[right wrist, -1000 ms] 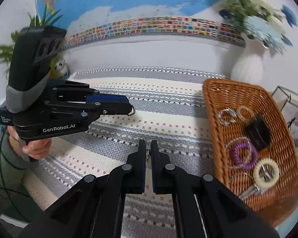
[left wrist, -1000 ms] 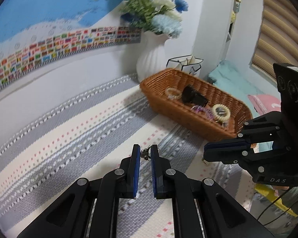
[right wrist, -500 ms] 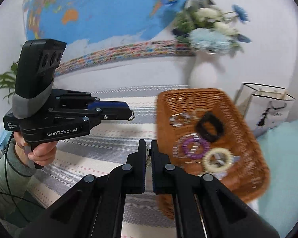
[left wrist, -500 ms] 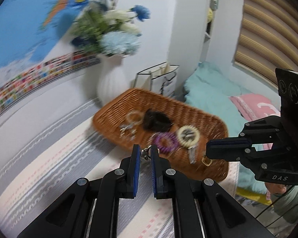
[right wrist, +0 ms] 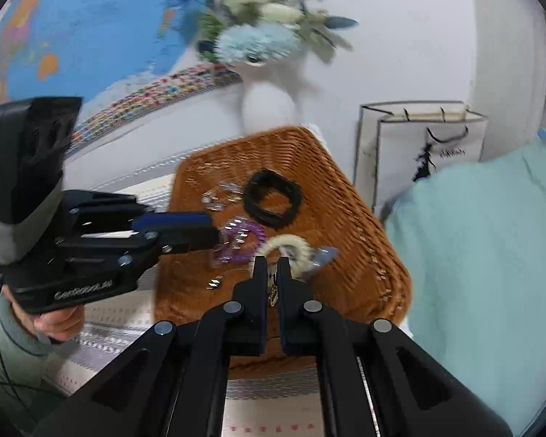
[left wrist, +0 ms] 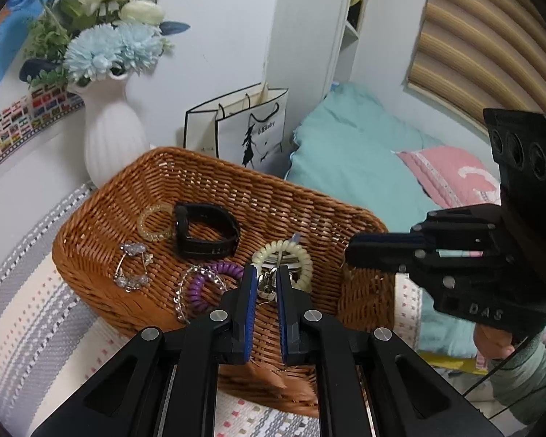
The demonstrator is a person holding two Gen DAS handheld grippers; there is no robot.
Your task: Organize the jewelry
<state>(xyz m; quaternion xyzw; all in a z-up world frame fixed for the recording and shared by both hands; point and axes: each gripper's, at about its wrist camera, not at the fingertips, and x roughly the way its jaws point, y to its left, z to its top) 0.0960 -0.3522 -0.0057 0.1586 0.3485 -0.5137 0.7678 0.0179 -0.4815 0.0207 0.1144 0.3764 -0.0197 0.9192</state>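
Over the brown wicker basket (left wrist: 273,196), my left gripper (left wrist: 265,271) is shut on a small silvery piece of jewelry (left wrist: 266,287). My right gripper (right wrist: 272,262) hangs over the same basket (right wrist: 367,225) with a small gold piece (right wrist: 273,293) between its fingers. Its jaws are opening slightly, and the piece is still pinched. The basket holds a black band (left wrist: 204,233), a purple coil tie (left wrist: 214,284), a cream coil tie (left wrist: 284,258), a clear coil (left wrist: 154,224), a crystal bracelet (left wrist: 131,266) and a silver chain (left wrist: 180,298). The left wrist view shows the right gripper (left wrist: 349,255) at the basket's right rim.
A white vase of flowers (left wrist: 113,138) stands behind the basket, with a white paper bag (left wrist: 251,127) beside it. A teal bed with a pink pillow (left wrist: 451,174) lies to the right. The striped cloth (left wrist: 25,313) covers the table. A hand (right wrist: 54,322) holds the left gripper.
Both grippers have swept sideways from above the striped cloth to above the basket, each keeping its small piece. The basket now sits right under the fingertips.
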